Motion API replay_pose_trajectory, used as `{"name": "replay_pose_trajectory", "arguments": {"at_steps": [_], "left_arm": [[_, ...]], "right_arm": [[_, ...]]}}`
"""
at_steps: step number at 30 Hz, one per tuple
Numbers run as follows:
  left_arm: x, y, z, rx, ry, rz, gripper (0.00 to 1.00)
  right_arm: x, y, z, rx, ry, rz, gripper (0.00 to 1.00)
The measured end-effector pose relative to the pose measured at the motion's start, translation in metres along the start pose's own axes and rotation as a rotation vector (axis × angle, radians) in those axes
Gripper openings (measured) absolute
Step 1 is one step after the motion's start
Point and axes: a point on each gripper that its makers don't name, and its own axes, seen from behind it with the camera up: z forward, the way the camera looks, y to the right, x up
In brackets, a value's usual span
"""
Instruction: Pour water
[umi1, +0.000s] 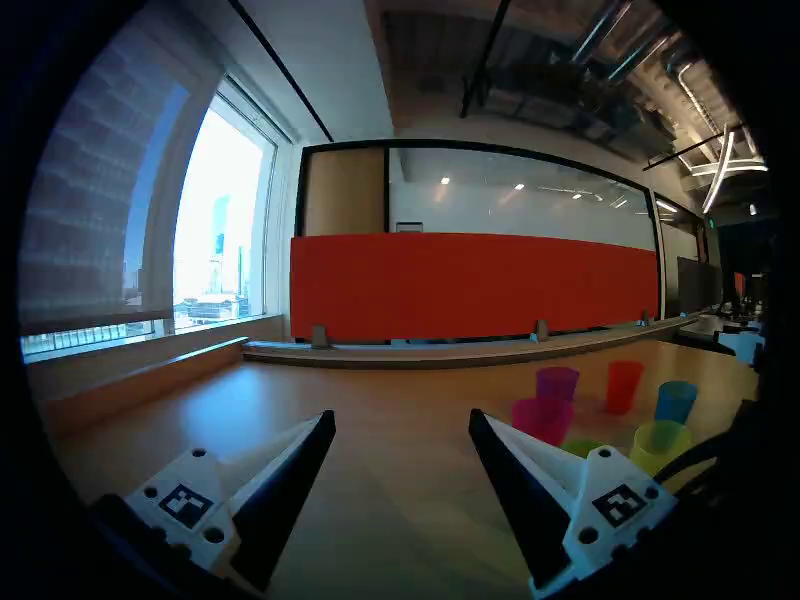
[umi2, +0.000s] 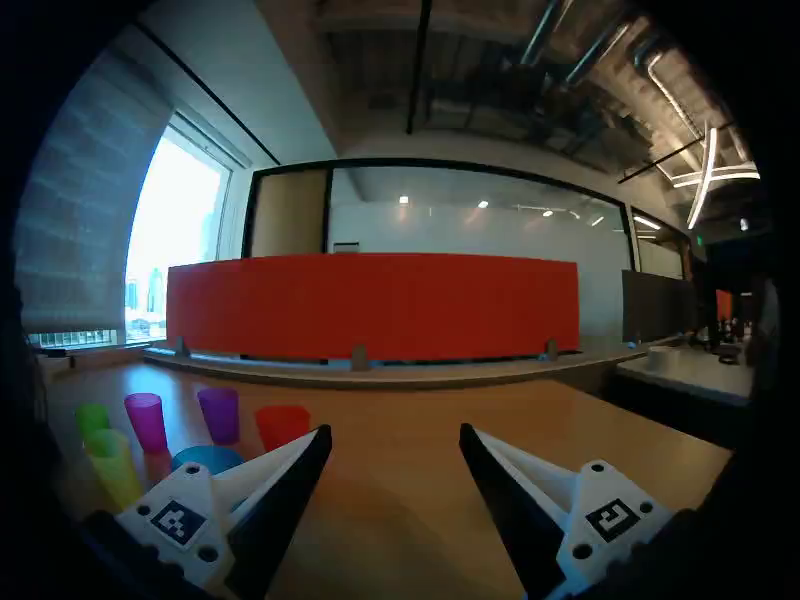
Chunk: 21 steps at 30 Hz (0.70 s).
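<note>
Several coloured plastic cups stand in a cluster on the wooden table (umi1: 400, 500). In the left gripper view they are to the right: a purple cup (umi1: 557, 382), a red cup (umi1: 623, 385), a blue cup (umi1: 676, 400), a magenta cup (umi1: 542, 418) and a yellow-green cup (umi1: 661, 443). My left gripper (umi1: 400, 420) is open and holds nothing. In the right gripper view the cluster lies to the left: a magenta cup (umi2: 147, 420), a purple cup (umi2: 219, 413), a red cup (umi2: 283, 424) and a blue cup (umi2: 207, 458), partly behind the left finger. My right gripper (umi2: 393, 432) is open, with bare table between its fingers.
A red divider panel (umi1: 470, 285) runs along the table's far edge. A bright window (umi1: 215, 250) with a low sill is on the left. A second desk with a white top (umi2: 690, 375) stands to the right.
</note>
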Motion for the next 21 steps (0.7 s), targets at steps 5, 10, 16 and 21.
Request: {"name": "replay_pose_trajectory", "arguments": {"at_steps": [5, 10, 16, 21], "left_arm": [[0.0000, 0.0002, 0.0001, 0.000, 0.000, 0.000, 1.00], [0.0000, 0.0007, 0.0003, 0.000, 0.000, 0.000, 1.00], [-0.0001, 0.0007, 0.0004, 0.000, 0.000, 0.000, 1.00], [-0.0001, 0.0005, 0.0006, 0.000, 0.000, 0.000, 1.00]], "right_arm": [[-0.0029, 0.0019, 0.0005, -0.008, -0.011, -0.001, 0.99], [-0.0024, 0.0008, 0.0005, -0.007, -0.013, -0.001, 0.99], [-0.0021, 0.0015, 0.0003, -0.011, -0.013, -0.001, 0.99], [-0.0020, 0.0015, -0.0002, -0.010, -0.013, -0.001, 0.99]]}}
